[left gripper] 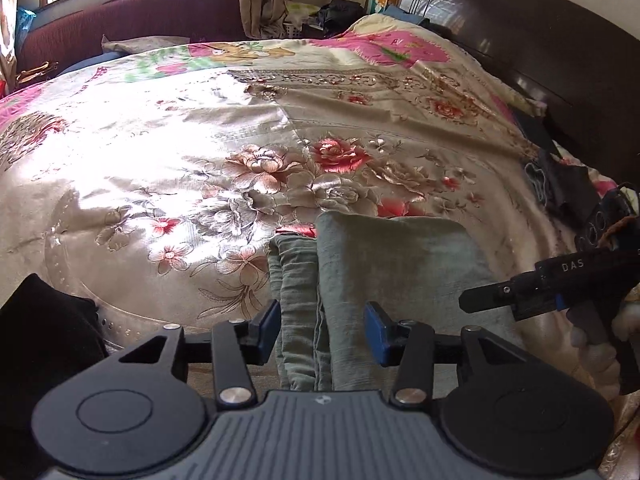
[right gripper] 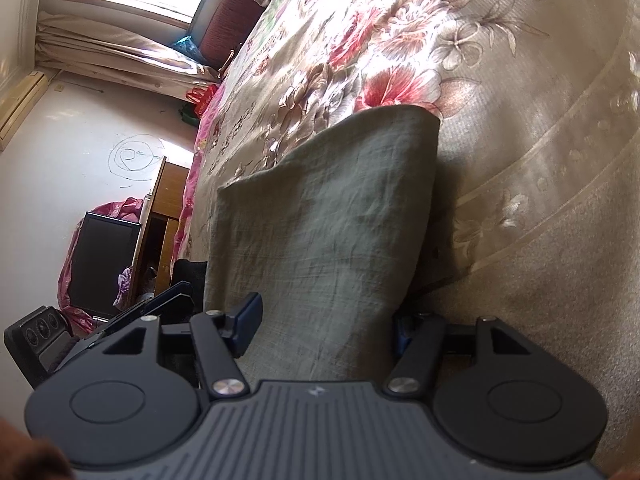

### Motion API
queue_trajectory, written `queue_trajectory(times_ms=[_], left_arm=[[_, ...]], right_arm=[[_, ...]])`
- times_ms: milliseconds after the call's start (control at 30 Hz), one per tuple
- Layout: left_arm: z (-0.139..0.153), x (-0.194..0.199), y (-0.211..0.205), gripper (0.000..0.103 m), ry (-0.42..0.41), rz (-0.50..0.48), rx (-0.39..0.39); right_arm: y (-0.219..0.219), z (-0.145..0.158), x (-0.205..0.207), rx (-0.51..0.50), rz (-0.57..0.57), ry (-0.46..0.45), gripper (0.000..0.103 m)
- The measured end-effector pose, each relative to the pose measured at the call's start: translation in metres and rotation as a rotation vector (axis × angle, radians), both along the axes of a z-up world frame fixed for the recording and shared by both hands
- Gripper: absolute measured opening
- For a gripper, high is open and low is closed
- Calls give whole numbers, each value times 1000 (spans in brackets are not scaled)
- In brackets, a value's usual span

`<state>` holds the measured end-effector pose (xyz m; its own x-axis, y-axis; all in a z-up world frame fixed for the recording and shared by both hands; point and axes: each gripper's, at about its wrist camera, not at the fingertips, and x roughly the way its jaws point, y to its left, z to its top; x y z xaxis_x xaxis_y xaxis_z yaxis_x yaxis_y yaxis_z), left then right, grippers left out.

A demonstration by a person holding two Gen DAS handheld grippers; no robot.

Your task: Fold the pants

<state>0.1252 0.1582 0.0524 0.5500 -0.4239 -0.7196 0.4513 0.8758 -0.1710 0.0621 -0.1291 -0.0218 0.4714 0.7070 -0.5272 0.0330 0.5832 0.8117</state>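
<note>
The grey-green pants [left gripper: 384,276] lie folded in a narrow stack on the floral bedspread [left gripper: 180,168], near the bed's front edge. My left gripper [left gripper: 324,330] is open, its blue-padded fingers standing on either side of the stack's near end. My right gripper [right gripper: 324,326] is open too, turned on its side, with the pants [right gripper: 320,220] lying between its fingers; its right finger is partly hidden behind the cloth. The right gripper's body shows in the left wrist view [left gripper: 536,288] at the stack's right side.
A dark headboard [left gripper: 540,60] runs along the right of the bed, with dark clothes [left gripper: 568,184] beside it. A black cloth [left gripper: 44,340] lies at the front left. A maroon sofa [left gripper: 132,20] stands behind the bed. A black monitor [right gripper: 104,260] stands by the wall.
</note>
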Motion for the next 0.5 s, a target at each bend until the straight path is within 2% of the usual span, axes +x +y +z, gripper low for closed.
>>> queue_trajectory(times_ms=[67, 200, 233, 267, 367, 433, 500], left_arm=[[-5, 3, -4, 70, 30, -21, -13], [-32, 8, -27, 70, 74, -69, 75], [-37, 8, -33, 65, 81, -76, 85], [-38, 6, -39, 56, 70, -85, 97], [-29, -2, -54, 38, 10, -130, 113], [-27, -2, -57, 30, 1, -145, 127], [-36, 9, -54, 29, 46, -118, 139]], right_arm=[[1, 0, 0, -4, 1, -4, 65], [2, 2, -1, -6, 4, -5, 65], [2, 2, -1, -8, 6, -5, 65], [2, 2, -1, -9, 8, -6, 65], [2, 2, 0, -7, 8, -5, 65], [2, 0, 2, -3, 12, -5, 65], [4, -2, 5, 7, 12, -3, 66]])
